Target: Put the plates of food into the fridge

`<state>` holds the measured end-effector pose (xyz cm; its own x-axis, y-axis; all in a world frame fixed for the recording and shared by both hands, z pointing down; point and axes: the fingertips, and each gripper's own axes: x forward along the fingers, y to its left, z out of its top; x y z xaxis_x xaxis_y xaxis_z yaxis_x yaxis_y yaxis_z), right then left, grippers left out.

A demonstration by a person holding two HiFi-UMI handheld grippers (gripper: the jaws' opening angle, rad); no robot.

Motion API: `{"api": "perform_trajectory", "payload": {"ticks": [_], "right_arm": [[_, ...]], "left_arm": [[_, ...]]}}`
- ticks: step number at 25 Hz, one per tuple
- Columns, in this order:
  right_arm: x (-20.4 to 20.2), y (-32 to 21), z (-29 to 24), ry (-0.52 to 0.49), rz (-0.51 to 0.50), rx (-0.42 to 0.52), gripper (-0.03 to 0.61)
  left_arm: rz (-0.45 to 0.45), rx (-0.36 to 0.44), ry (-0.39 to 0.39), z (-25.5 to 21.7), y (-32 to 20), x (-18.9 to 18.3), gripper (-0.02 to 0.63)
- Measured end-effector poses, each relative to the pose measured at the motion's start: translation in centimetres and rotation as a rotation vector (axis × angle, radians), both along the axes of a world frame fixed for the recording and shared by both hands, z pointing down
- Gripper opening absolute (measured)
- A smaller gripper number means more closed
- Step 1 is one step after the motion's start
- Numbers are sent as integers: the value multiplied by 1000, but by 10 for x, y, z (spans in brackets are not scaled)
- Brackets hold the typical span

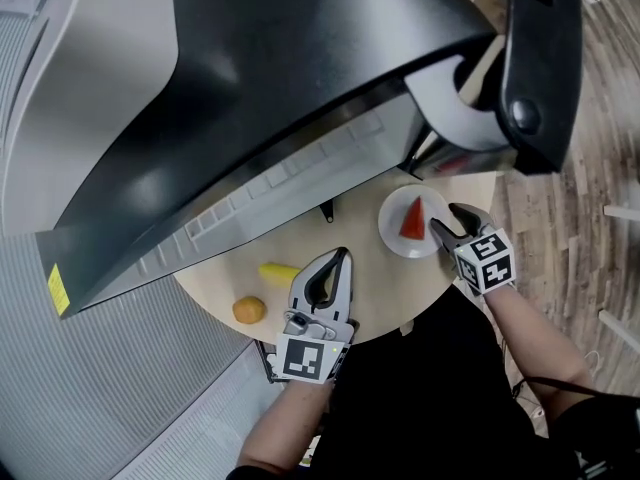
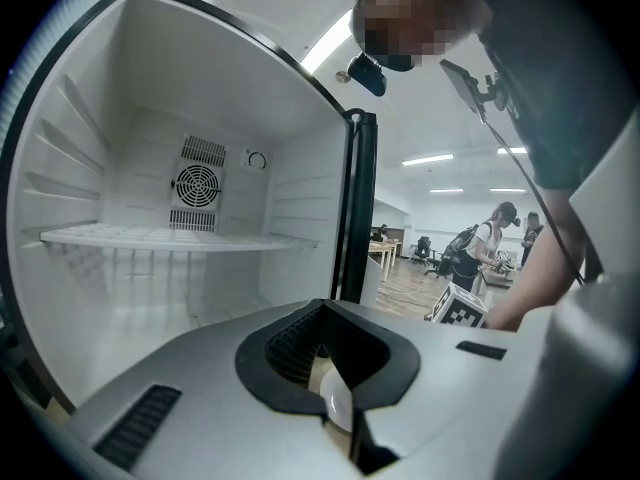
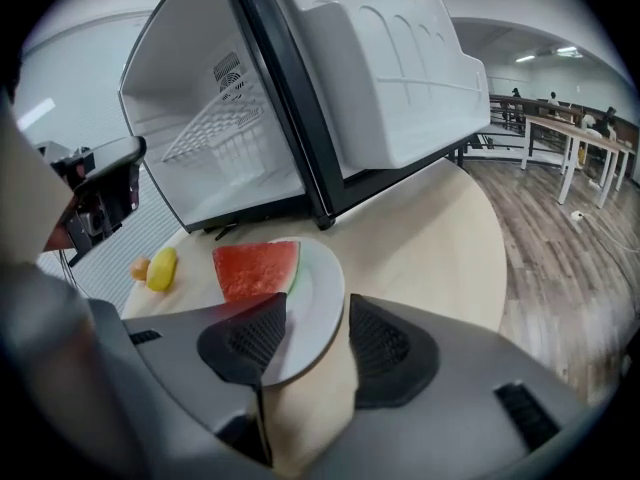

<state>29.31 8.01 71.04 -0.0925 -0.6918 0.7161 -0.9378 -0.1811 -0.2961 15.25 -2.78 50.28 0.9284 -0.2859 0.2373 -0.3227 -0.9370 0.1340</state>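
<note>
Before the open fridge (image 1: 250, 98), on the round table (image 1: 385, 278), a white plate (image 1: 393, 218) carries a watermelon wedge (image 1: 412, 222); the plate looks stiff, light and smooth-rimmed, likely slippery, and the loose wet wedge could slide if tipped; its near rim, away from the fruit, seems the place to pinch, kept level; right gripper (image 3: 318, 313) fingers stand apart astride that rim, not pressing; left gripper (image 1: 338, 260) fingers are closed together on nothing, over the table.

Left gripper (image 1: 342, 255) jaws together, right gripper (image 1: 446, 218) jaws apart
</note>
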Motion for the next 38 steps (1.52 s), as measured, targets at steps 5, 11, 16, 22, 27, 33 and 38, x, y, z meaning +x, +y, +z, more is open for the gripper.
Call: {"api": "perform_trajectory", "payload": {"ticks": [5, 11, 16, 22, 27, 33, 38], "right_arm": [[0, 0, 2, 24, -33, -51, 194], [2, -1, 4, 0, -7, -55, 120], [-7, -6, 5, -58, 0, -49, 103], [-14, -9, 1, -168, 46, -23, 70], [-18, 1, -6, -226, 106, 2, 57], [-17, 8, -9, -205, 93, 8, 57], [-17, 9, -9, -203, 75, 18, 57]], "left_arm": [[-17, -1, 9, -9, -2, -7, 5], [-17, 17, 15, -20, -4, -12, 5], [-30, 26, 9, -26, -6, -19, 6], [-23, 27, -13, -27, -4, -26, 6], [66, -27, -228, 45, 8, -26, 6], [153, -211, -410, 136, 40, -15, 6], [147, -460, -486, 177, 61, -13, 43]]}}
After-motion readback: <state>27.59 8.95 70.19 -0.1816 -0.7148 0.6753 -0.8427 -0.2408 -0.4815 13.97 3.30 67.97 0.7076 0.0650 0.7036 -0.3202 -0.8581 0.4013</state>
